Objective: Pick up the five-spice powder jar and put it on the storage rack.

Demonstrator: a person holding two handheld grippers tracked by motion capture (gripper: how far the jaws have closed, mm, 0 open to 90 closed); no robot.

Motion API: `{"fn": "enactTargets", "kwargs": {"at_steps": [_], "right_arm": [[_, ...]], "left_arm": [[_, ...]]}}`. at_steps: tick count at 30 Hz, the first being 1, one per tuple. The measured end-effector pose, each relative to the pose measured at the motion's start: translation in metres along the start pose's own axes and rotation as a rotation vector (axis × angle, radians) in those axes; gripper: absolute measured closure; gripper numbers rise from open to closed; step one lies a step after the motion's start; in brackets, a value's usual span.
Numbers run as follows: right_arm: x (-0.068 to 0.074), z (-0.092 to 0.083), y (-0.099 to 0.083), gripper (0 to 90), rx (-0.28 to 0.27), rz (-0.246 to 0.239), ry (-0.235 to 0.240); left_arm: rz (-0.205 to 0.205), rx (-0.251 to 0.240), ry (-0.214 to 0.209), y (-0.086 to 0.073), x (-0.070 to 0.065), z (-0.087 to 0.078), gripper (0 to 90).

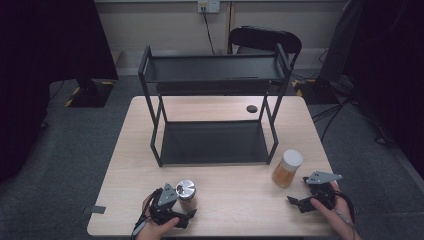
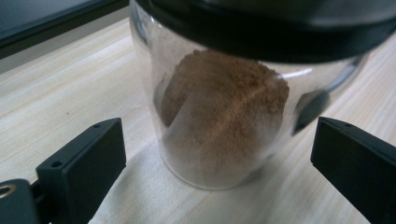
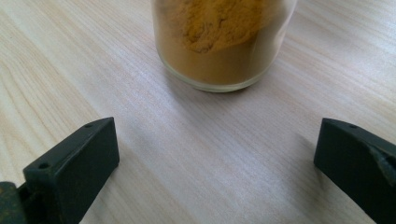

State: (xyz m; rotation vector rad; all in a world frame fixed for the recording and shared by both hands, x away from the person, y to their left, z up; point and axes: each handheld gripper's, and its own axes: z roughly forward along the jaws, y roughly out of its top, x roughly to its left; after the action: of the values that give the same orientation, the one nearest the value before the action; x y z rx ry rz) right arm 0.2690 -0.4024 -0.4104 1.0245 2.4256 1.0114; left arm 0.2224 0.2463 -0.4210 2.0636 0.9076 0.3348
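High view: a black two-tier rack (image 1: 215, 100) stands mid-table on the wooden table (image 1: 125, 165), both shelves bare. Near the right edge stands a glass jar with a white lid (image 1: 287, 168), about half full of orange-yellow powder; the right gripper (image 1: 306, 200) sits just short of it with jaws spread wide, nothing between them. At the front edge stands a smaller clear jar with a shiny metal lid (image 1: 186, 194), holding a heap of brown powder. The left gripper (image 1: 181, 212) is right up against this jar, jaws released and flanking its glass wall on either side without pressing it.
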Motion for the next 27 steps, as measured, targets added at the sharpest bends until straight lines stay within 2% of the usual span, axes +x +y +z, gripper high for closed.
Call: {"fn": "enactTargets", "kwargs": {"at_steps": [8,17,22,27], "right_arm": [[0.0000,0.0000,0.0000,0.0,0.000,0.000,0.000],[0.0000,0.0000,0.0000,0.0,0.000,0.000,0.000],[0.0000,0.0000,0.0000,0.0,0.000,0.000,0.000],[0.0000,0.0000,0.0000,0.0,0.000,0.000,0.000]], "left_arm": [[-0.034,-0.022,0.016,0.0005,-0.0029,0.0029,2.7],[-0.051,-0.032,0.024,0.0015,-0.0034,0.0044,3.0],[-0.060,-0.032,0.038,0.0030,-0.0051,0.0056,5.7],[-0.051,-0.031,0.045,0.0043,-0.0061,0.0071,10.7]]}}
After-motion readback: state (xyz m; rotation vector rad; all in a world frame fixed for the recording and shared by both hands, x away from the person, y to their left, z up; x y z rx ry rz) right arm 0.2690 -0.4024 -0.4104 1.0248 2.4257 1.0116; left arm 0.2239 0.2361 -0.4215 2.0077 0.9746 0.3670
